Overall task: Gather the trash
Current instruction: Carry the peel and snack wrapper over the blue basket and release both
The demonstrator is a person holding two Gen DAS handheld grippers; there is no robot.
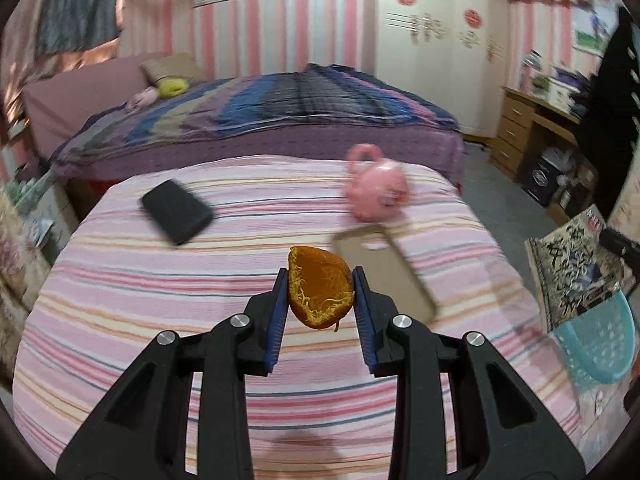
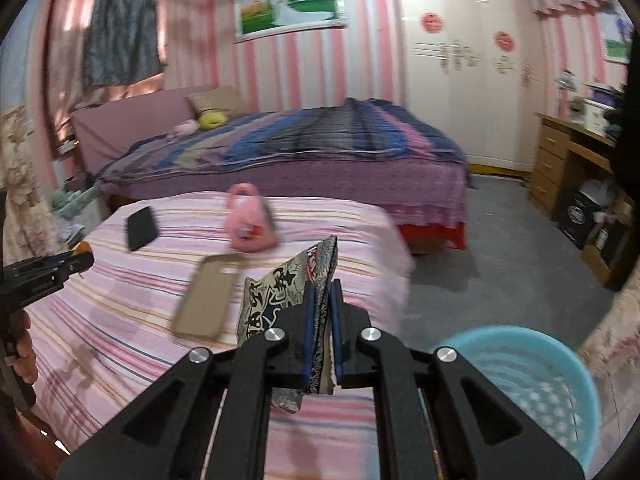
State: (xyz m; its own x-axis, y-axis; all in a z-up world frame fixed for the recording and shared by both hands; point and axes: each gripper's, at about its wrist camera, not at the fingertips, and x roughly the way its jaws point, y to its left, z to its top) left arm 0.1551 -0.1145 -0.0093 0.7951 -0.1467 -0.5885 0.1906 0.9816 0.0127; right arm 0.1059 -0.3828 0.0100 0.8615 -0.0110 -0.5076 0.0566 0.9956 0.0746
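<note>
trash is in both of our tools at once: the orange peel sits pinched between the blue pads of our left gripper, and a crumpled printed wrapper is clamped edge-on in our right gripper, whose jaws are closed hard on the thin sheet. we hold the peel by its sides, cupped face toward the camera, so the loose pith hangs inside the curve and does not drop; we hold the wrapper by a folded edge because it is too flat to take any other way.

both loads are lifted off the pink striped cover, apart from everything lying on it. we judge the pickup step finished and the carry to the bin under way.

the blue basket stands just off the right edge of the striped surface, low in the right wrist view, mouth open and nothing above it. the wrapper is the nearer load; the right gripper needs only to swing rightward past the edge.

for the peel the way is longer. the tan phone case lies just right of the peel's line, with the pink toy behind it and the black phone well off to the left. staying raised keeps us clear of all three. the grey floor beyond the edge is open.
</note>
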